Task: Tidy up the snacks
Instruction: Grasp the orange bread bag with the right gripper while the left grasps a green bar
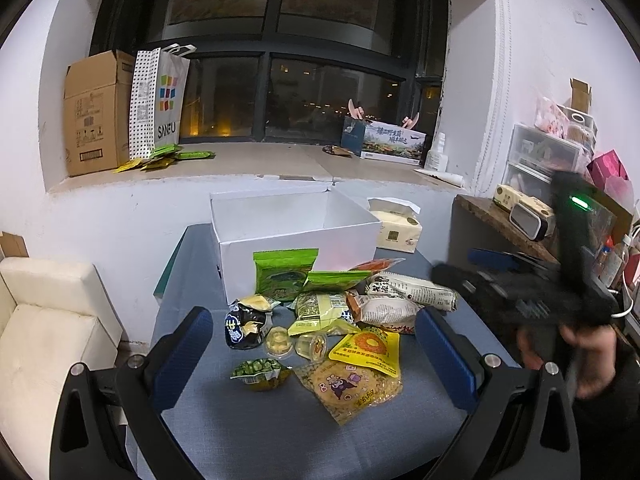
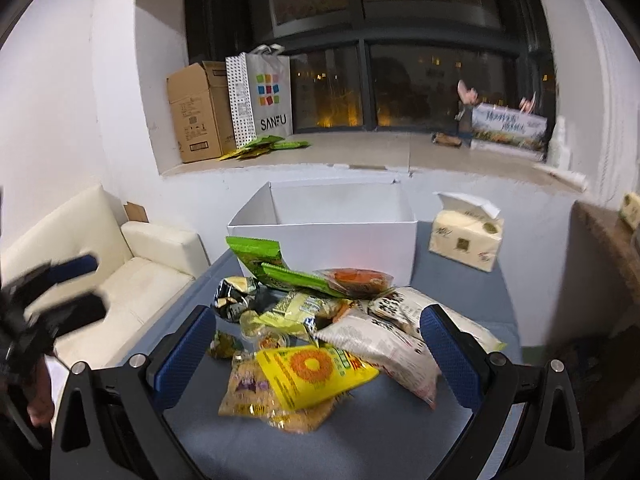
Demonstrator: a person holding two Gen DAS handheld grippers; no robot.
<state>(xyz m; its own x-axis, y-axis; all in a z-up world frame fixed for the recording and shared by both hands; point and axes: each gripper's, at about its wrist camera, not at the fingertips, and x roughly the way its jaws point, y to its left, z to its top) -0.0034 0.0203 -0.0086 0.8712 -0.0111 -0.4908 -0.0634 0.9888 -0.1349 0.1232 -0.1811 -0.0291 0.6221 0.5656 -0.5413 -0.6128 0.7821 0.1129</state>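
Observation:
A pile of snack packets lies on the blue table [image 1: 248,432] in front of an open white box [image 1: 296,236]. It holds green bags [image 1: 284,274], a yellow sunflower packet [image 1: 368,348], a clear yellow bag [image 1: 352,388], a cup of green peas [image 1: 262,374], two jelly cups [image 1: 296,344], a black bag [image 1: 244,326] and white paper-look bags [image 1: 412,290]. My left gripper [image 1: 314,354] is open and empty, above the near side of the pile. My right gripper [image 2: 318,358] is open and empty, with the yellow packet [image 2: 316,372] between its fingers' line of sight. The white box [image 2: 328,236] stands behind.
A tissue pack [image 1: 398,230] sits right of the box. A cream sofa [image 1: 44,320] is left of the table, a cluttered wooden shelf [image 1: 512,224] to the right. The window sill behind holds a cardboard box [image 1: 96,116], a SANFU bag [image 1: 158,104] and loose green packets.

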